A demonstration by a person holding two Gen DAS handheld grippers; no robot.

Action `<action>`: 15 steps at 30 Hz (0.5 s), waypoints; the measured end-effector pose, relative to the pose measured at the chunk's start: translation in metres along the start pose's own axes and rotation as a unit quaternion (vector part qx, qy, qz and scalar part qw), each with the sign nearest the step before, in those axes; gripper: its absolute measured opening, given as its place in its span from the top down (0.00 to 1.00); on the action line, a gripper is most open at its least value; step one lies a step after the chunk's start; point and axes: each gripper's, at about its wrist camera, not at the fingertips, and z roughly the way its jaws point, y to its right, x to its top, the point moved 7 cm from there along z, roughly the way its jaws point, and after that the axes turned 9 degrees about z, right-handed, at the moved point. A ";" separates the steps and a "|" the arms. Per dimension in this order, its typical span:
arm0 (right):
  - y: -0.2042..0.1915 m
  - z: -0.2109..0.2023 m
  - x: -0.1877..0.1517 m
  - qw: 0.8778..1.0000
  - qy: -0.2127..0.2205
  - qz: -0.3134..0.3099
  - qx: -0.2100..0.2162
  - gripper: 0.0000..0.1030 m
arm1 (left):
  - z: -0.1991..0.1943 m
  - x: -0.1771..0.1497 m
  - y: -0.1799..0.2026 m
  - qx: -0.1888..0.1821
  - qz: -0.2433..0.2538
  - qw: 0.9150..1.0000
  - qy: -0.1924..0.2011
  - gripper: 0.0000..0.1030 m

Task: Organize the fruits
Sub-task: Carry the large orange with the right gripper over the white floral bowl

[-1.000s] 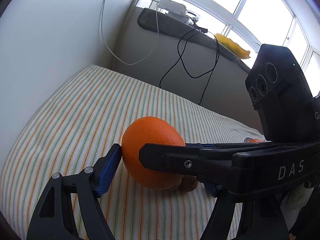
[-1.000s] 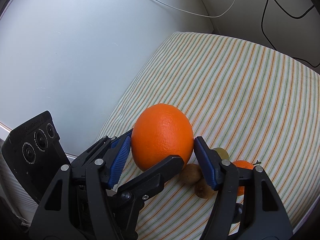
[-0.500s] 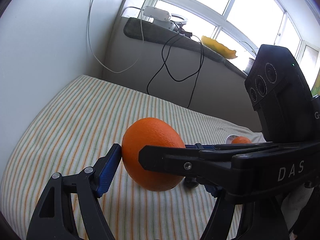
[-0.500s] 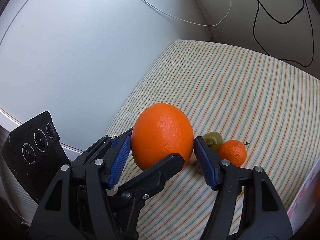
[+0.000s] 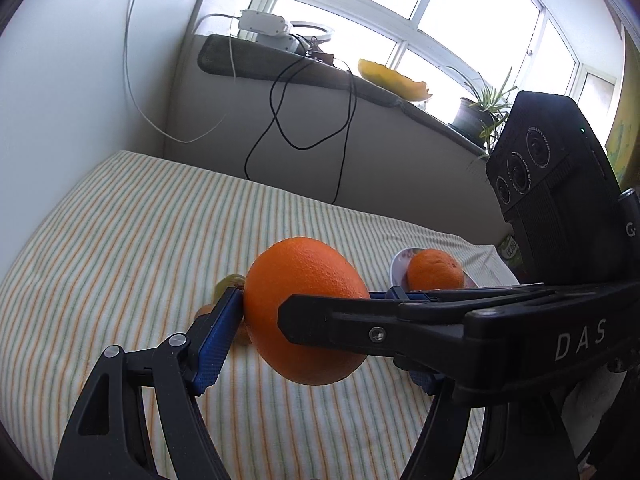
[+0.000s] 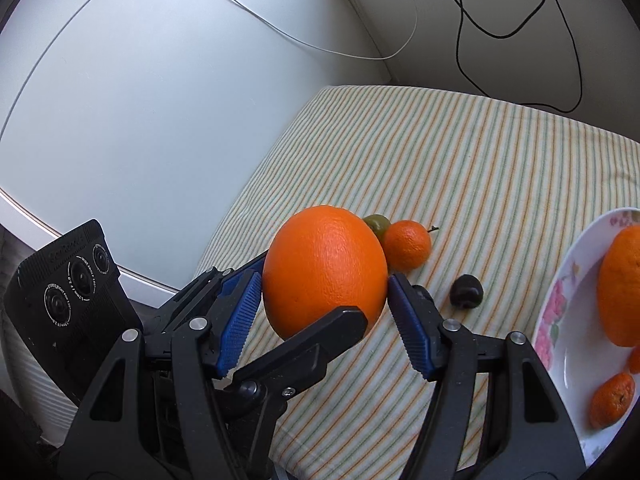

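Note:
A large orange [image 5: 306,310] [image 6: 324,270] hangs above the striped cloth, squeezed by both grippers at once. My left gripper [image 5: 316,334] is shut on it. My right gripper [image 6: 324,314] is shut on it too, and its arm crosses the left wrist view in front of the orange. A white flowered plate [image 6: 556,320] at the right holds another orange [image 6: 620,286] and small mandarins [image 6: 612,400]. The plate also shows in the left wrist view [image 5: 398,266].
On the cloth [image 6: 500,168] lie a mandarin [image 6: 408,244], a green fruit [image 6: 378,224] and a dark fruit [image 6: 466,292]. White and black cables [image 6: 520,32] hang on the back wall. A windowsill [image 5: 320,72] carries a power strip, a yellow dish and a plant.
Both grippers have lifted the orange up off the cloth and carried it toward the plate; the small fruits beneath and the plate have come into view.

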 end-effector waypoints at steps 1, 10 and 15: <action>0.002 -0.003 -0.001 1.000 0.002 0.002 -0.002 0.34 | 0.001 0.000 0.004 -0.003 0.002 1.000 -0.001 0.30; 0.028 -0.035 -0.019 1.000 0.014 0.022 -0.016 0.34 | 0.014 -0.003 0.037 -0.033 0.018 0.999 -0.010 0.30; 0.045 -0.055 -0.024 0.999 0.022 0.032 -0.031 0.34 | 0.023 -0.004 0.058 -0.051 0.028 0.998 -0.017 0.30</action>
